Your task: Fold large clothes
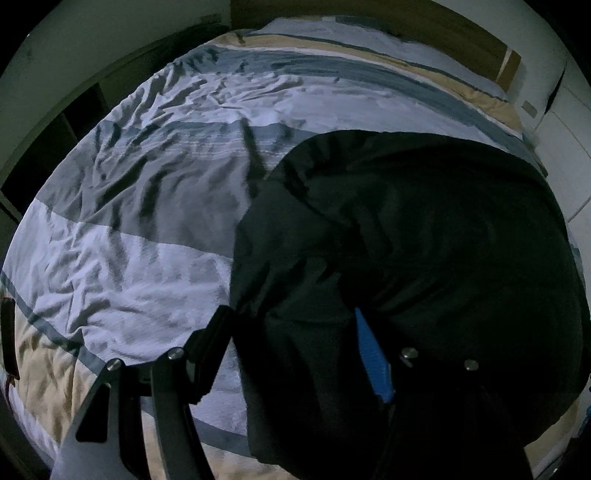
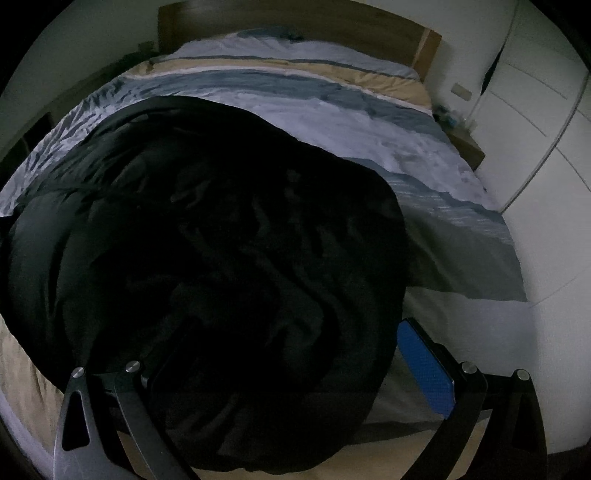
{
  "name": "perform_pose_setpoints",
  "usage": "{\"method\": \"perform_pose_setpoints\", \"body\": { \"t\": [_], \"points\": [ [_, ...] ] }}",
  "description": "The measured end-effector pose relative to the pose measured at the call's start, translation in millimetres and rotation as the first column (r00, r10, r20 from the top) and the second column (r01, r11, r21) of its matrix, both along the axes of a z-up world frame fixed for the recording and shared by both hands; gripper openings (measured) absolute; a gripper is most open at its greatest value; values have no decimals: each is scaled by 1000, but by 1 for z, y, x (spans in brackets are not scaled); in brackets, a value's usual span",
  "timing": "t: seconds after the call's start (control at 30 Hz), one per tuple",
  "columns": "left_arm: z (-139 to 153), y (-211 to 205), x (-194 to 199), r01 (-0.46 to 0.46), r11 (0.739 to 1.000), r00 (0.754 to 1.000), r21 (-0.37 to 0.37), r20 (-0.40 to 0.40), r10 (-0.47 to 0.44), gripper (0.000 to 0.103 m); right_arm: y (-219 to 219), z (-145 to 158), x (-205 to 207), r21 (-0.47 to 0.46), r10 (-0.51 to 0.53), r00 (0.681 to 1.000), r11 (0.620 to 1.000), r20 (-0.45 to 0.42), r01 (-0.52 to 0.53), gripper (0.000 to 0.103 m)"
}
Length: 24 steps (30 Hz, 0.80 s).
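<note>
A large black garment (image 1: pixel 406 240) lies crumpled on a striped bed cover (image 1: pixel 147 221); it also fills the middle of the right wrist view (image 2: pixel 221 258). My left gripper (image 1: pixel 291 350) stands open around the garment's near left edge, with cloth between the black left finger (image 1: pixel 210 343) and the blue pad (image 1: pixel 371 358). My right gripper (image 2: pixel 295 369) stands open around the garment's near right part, its blue pad (image 2: pixel 424 369) just right of the cloth. Its left finger is mostly hidden by the fabric.
The bed cover (image 2: pixel 406 147) has grey, white, blue and beige stripes. A wooden headboard (image 2: pixel 295 26) stands at the far end. White wardrobe doors (image 2: pixel 535 110) and a small bedside table (image 2: pixel 465 144) are on the right. Dark shelving (image 1: pixel 55 129) is on the left.
</note>
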<state>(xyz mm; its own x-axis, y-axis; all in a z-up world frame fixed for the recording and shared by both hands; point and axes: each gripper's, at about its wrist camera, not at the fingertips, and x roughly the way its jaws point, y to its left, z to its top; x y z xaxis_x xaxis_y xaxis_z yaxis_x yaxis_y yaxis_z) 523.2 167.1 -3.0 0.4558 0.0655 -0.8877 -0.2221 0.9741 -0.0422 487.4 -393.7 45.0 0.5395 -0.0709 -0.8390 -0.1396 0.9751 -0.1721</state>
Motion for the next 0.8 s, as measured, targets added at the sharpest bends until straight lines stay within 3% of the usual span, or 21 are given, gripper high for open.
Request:
{"method": "perform_pose_setpoints", "body": {
  "t": [0.37,0.8],
  "points": [
    [1,19,-2,-18,999,999,-40,39,20,67,-10,-3,7,-21,-21,1000,1000,-9,20,103],
    [-19,38,8,-12,978,1000,-209,23,17,77,-21,-11,19,-5,-28,999,1000,-44,28,103]
  ]
}}
